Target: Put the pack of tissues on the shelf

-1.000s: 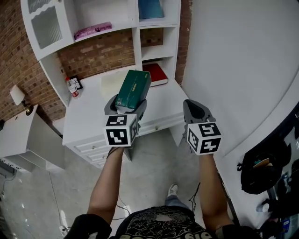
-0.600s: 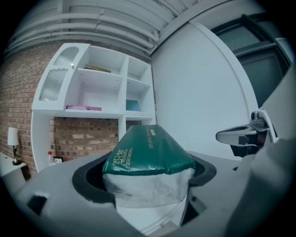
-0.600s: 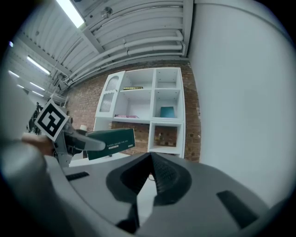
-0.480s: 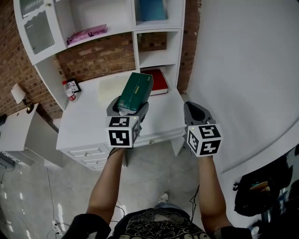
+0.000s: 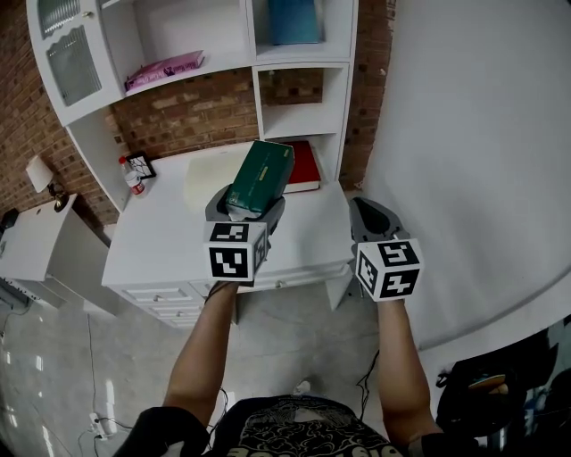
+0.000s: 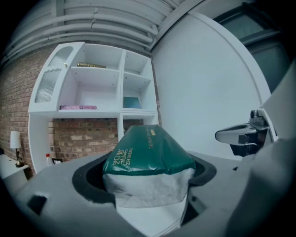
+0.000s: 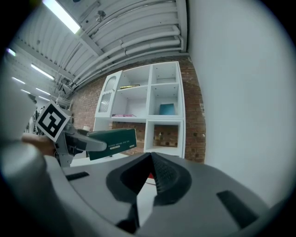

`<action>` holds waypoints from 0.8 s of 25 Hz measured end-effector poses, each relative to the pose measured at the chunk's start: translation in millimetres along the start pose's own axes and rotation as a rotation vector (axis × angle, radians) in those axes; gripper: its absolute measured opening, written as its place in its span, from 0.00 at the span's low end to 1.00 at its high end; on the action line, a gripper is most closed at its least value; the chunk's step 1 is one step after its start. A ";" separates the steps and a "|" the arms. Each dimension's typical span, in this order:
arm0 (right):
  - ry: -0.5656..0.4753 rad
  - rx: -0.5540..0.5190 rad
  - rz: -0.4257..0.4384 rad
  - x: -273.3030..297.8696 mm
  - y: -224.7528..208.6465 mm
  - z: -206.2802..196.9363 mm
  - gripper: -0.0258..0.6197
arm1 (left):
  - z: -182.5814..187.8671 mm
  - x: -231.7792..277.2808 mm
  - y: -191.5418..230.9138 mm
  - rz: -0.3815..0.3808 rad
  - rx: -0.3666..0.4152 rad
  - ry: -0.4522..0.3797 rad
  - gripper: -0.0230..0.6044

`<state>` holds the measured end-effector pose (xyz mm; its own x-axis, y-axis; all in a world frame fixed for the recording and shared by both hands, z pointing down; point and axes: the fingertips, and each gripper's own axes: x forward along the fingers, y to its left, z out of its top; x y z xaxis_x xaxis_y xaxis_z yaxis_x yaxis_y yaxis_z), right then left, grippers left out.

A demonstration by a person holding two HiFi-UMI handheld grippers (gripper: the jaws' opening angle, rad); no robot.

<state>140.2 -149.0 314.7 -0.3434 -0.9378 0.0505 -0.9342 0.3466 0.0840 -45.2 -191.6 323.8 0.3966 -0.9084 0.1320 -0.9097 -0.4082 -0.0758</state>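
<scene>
The green pack of tissues point(image 5: 261, 175) sticks up tilted between the jaws of my left gripper point(image 5: 246, 207), which is shut on its lower end above the white desk point(image 5: 161, 241). In the left gripper view the pack point(image 6: 148, 150) fills the space between the jaws point(image 6: 148, 173), with the white shelf unit point(image 6: 99, 114) ahead. My right gripper point(image 5: 371, 214) hangs to the right of the desk, shut and holding nothing point(image 7: 150, 163). From the right gripper view, the pack point(image 7: 113, 142) shows at the left.
The shelf unit point(image 5: 259, 55) holds a pink item point(image 5: 165, 67) and a blue item point(image 5: 294, 20); a red book point(image 5: 305, 165) lies in its lowest nook. A small bottle point(image 5: 131, 175) stands at the desk's back left. A low cabinet point(image 5: 40, 245) is at left, a white wall point(image 5: 464, 134) at right.
The desk and shelf have drawn nearer and slid down in the head view. Both grippers keep their pose, and the pack stays in the left one.
</scene>
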 end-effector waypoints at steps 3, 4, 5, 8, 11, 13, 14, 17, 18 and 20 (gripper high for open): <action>0.000 -0.002 0.009 4.5 -10.0 -0.3 0.04 | 1.4 8.2 -4.8 0.007 0.002 0.001 0.74; -0.003 -0.003 0.011 5.6 -11.9 0.2 0.04 | 1.0 10.1 -5.9 0.007 0.003 0.002 0.74; -0.005 -0.004 0.014 6.9 -13.4 0.7 0.04 | 0.6 11.9 -6.6 0.008 0.004 0.003 0.74; -0.011 -0.008 0.027 11.6 -18.4 1.9 0.04 | 1.6 19.3 -8.2 0.016 0.007 0.005 0.74; -0.014 -0.009 0.033 16.7 -26.3 2.1 0.04 | 5.3 29.4 -11.9 0.017 0.011 0.002 0.74; -0.016 -0.007 0.034 21.0 -30.5 2.0 0.04 | 7.4 35.6 -13.3 0.014 0.016 0.001 0.74; -0.018 -0.006 0.036 23.7 -31.9 2.4 0.04 | 8.3 38.8 -13.3 0.014 0.018 0.000 0.74; -0.026 -0.010 0.045 34.8 -34.2 4.1 0.04 | 10.6 50.2 -9.5 0.015 0.023 -0.002 0.74; -0.028 -0.012 0.047 39.1 -35.0 4.3 0.04 | 11.1 54.8 -7.3 0.015 0.022 -0.003 0.74; -0.030 -0.016 0.046 48.1 -38.9 4.6 0.04 | 12.3 65.4 -2.9 0.012 0.023 -0.006 0.74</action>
<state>159.6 -207.7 309.3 -0.3886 -0.9211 0.0248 -0.9159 0.3891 0.0983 -15.0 -250.9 320.5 0.3863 -0.9139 0.1249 -0.9115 -0.3990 -0.0998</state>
